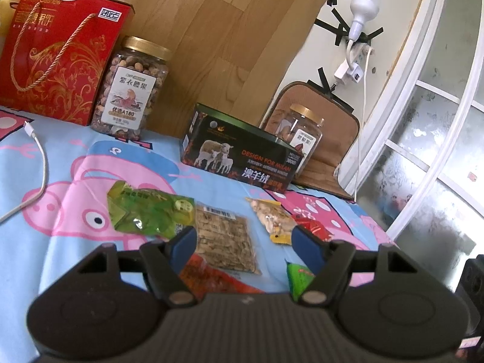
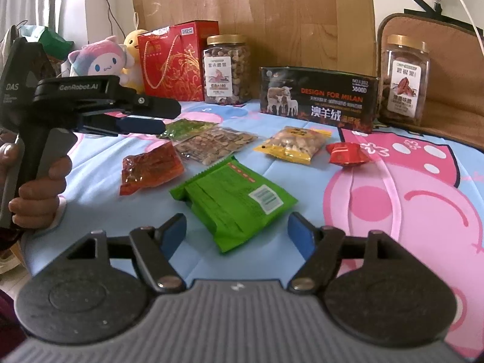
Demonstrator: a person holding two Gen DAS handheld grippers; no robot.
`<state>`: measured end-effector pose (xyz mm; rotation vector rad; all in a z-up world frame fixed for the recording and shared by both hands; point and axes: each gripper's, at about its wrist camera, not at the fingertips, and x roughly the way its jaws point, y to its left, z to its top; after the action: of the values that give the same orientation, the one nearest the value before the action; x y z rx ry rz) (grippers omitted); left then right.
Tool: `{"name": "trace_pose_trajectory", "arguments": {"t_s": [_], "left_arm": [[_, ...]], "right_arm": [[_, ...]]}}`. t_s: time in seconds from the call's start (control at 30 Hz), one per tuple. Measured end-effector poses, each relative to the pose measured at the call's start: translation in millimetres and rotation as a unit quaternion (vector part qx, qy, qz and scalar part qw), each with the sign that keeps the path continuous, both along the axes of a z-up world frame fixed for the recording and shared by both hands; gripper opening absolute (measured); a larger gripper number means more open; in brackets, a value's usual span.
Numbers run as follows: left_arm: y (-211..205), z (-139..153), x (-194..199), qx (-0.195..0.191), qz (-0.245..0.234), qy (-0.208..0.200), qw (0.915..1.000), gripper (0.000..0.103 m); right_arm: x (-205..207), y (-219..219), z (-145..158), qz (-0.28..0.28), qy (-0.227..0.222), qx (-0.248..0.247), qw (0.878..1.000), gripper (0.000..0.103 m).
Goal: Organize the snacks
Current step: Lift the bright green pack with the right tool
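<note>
Several small snack packets lie loose on the cartoon-print sheet (image 2: 408,199), and both tools are empty above them. The right gripper (image 2: 237,230) has its blue pads spread wide with nothing between them that they touch; the green wrapped packet (image 2: 233,199) lies flat just ahead of it, its near corner reaching in between the two fingers. This packet looks light and soft, a crinkly foil that will bend and may slide, so I judge the best hold is across its narrow width near the middle, not on the thin sealed edge. The left gripper (image 1: 242,239) is also open and holds nothing; directly ahead of its fingers is the clear bag of seeds (image 1: 225,242), to the left of its left finger the light green pouch (image 1: 148,211), and ahead of its right finger the yellow nut bag (image 1: 272,217) with the small red candy (image 1: 314,227) beside it. A red-orange vacuum pack (image 2: 149,169) lies under the left tool, as the right view shows. All these are flat and flexible, so a pinch must catch an edge or a bulge. Farther ahead of both tools stand the dark box (image 2: 317,99), two nut jars (image 2: 227,69) and the red gift box (image 2: 175,60); the jars seem stiff and heavier.
</note>
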<state>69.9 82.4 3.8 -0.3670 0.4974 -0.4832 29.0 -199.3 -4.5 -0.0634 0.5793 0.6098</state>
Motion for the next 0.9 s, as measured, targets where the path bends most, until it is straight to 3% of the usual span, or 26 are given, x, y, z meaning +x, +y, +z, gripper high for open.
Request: {"name": "trace_pose_trajectory", "arguments": {"t_s": [0.33,0.43,0.53,0.7,0.9], "left_arm": [[-8.7,2.9,-0.8,0.011,-0.015,0.005,0.9998,0.071],[-22.5,5.4,-4.1,0.001,-0.047,0.011,0.9988,0.071],[-44.9,6.8,-7.2,0.023,-0.071,0.009,0.9971,0.071],[-66.2,-3.0,3.9,0.061,-0.070,0.054,0.9942,0.071],[-71.5,-6.3,3.1,0.057,-0.095,0.064,0.9918,0.073]], "right_arm": [[-1.0,12.1,-0.2,0.012,-0.001,-0.006,1.000,0.078],[-1.5,13.1,-0.3,0.014,-0.002,-0.009,1.000,0.078],[-1.6,12.0,-0.6,0.011,-0.002,-0.008,1.000,0.077],[-3.9,12.5,-1.0,0.002,-0.007,-0.014,1.000,0.077],[-4.0,13.0,-1.1,-0.001,-0.007,-0.015,1.000,0.077]]}}
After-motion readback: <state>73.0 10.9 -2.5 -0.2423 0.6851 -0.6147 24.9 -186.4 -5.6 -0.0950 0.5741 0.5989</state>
